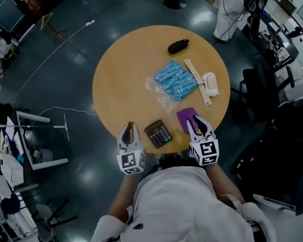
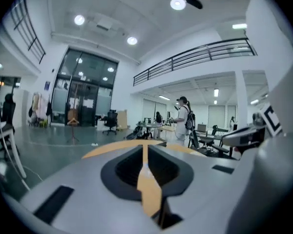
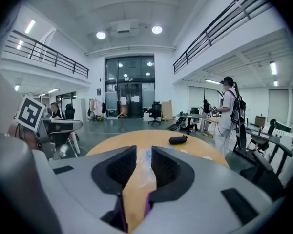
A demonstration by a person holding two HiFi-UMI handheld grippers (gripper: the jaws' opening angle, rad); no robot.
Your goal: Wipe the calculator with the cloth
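Head view: a round wooden desk (image 1: 116, 79) with the calculator (image 1: 158, 133) lying face up near its near edge. The purple cloth (image 1: 186, 118) lies flat on the desk just to the calculator's right, apart from it.

The left gripper (image 1: 131, 126) hangs over the desk edge just left of the calculator, not touching it. In the left gripper view its jaws stand all but together, with only a thin slit between them and nothing held.

The right gripper (image 1: 196, 121) is seen over the right part of the cloth. In the right gripper view its jaws stand narrowly apart and empty, and the desk top shows through the gap.

Farther back on the desk lie a clear bag of blue items (image 1: 175, 79), a wooden ruler (image 1: 197, 81), a white object (image 1: 210, 83) and a black case (image 1: 178, 46). A person (image 1: 232, 9) stands on the floor beyond the desk.
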